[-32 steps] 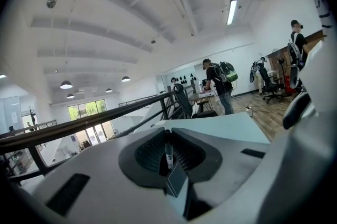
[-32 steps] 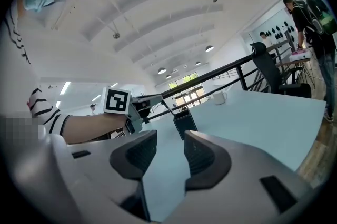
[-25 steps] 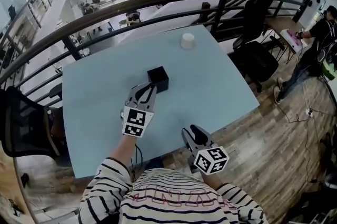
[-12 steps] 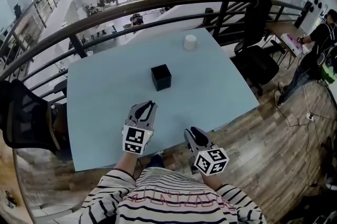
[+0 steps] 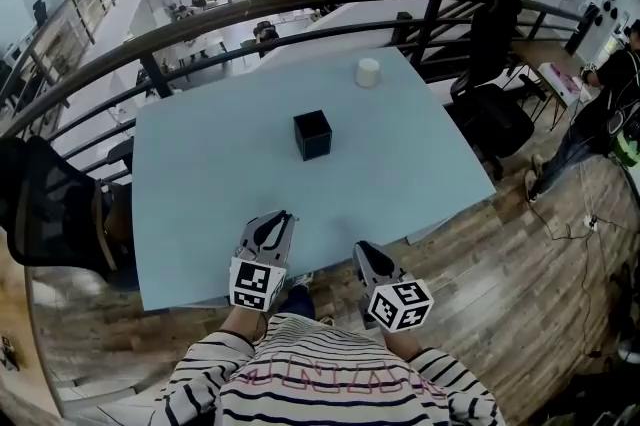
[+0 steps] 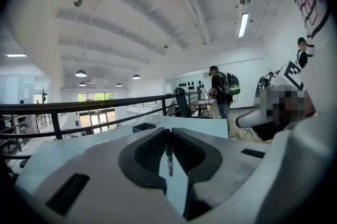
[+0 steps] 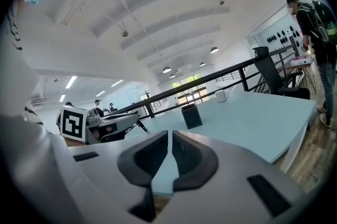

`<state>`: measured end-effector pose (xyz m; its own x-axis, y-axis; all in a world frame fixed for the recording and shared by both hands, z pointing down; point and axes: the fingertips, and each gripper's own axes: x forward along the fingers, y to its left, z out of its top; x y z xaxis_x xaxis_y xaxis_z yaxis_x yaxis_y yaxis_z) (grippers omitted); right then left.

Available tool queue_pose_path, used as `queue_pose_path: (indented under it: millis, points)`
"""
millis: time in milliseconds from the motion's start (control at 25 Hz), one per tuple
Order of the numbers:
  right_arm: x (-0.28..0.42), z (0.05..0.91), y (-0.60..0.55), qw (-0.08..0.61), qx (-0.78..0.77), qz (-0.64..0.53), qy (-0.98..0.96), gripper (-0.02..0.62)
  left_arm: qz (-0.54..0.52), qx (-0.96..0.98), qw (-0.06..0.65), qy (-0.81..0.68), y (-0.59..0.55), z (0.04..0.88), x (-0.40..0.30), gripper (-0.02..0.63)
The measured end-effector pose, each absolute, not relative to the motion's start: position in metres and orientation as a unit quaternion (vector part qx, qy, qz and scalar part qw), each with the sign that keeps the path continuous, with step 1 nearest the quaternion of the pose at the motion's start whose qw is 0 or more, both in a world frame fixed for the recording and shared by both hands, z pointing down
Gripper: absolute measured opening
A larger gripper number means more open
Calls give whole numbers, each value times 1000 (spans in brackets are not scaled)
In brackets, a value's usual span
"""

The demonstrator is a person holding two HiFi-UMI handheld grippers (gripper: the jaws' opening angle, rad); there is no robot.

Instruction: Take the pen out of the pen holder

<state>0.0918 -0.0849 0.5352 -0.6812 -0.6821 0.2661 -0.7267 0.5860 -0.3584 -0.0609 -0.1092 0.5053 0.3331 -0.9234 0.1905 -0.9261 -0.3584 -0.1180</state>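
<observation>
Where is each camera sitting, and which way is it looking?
Head view: on the person's head, looking steeply down at the table and pen holder; shows striped sleeves, left claw, right claw.
Left gripper view: rides the left claw, looking along its jaws, shut on the pen, across the table to the railing; right claw at the right edge.
Right gripper view: rides the right claw, whose empty jaws are closing, facing the pen holder and cup; left claw at left.
Shared: both gripper views see the table.
</observation>
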Motion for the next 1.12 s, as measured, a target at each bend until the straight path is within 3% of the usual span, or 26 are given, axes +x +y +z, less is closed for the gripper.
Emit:
queue_pose_path:
  millis: [1120]
  points:
    - [106, 565, -56, 112, 414, 206, -879, 28, 127, 820, 30, -557, -55, 529, -50, 58]
